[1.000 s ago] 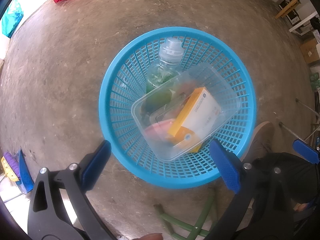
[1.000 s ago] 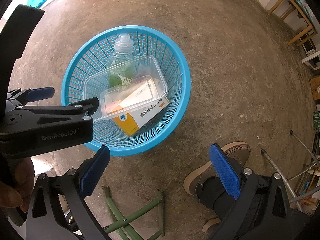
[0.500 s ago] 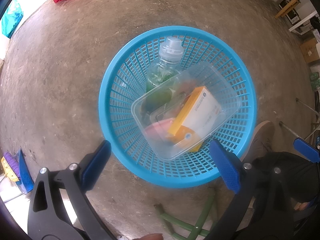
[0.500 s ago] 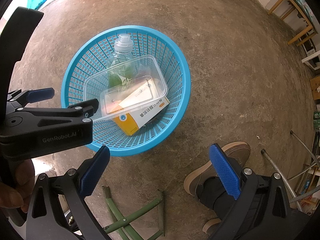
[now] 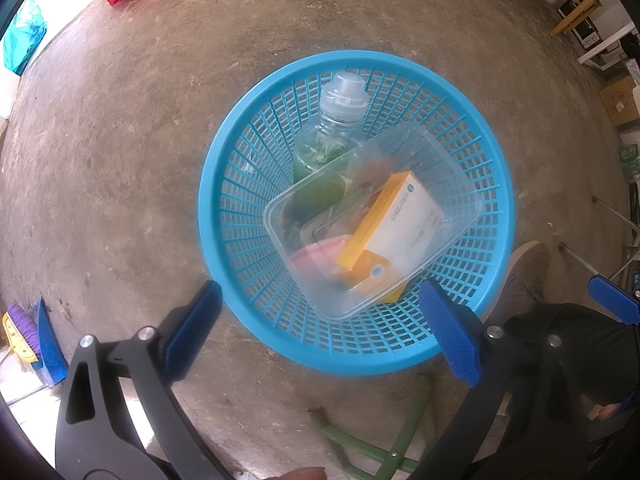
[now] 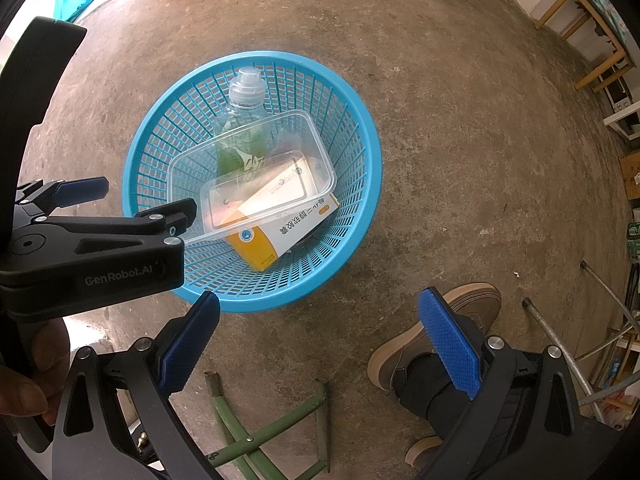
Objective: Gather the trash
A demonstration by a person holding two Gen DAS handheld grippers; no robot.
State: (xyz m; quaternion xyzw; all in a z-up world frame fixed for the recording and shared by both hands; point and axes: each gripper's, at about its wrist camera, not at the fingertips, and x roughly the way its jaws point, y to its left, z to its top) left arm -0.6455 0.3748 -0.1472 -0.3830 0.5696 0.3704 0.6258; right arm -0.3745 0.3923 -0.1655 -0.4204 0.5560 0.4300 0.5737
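With both grippers, left (image 5: 320, 328) and right (image 6: 320, 344), gaping empty above the basket (image 5: 248, 160), we should probably scan beyond it.

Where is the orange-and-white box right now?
In both views the orange-and-white box lies inside the blue basket, under the clear plastic container, near the bottle.

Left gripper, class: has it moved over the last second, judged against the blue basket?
No. In the left wrist view the blue basket sits at the same place between the open left gripper fingers, with only a trace of drift.
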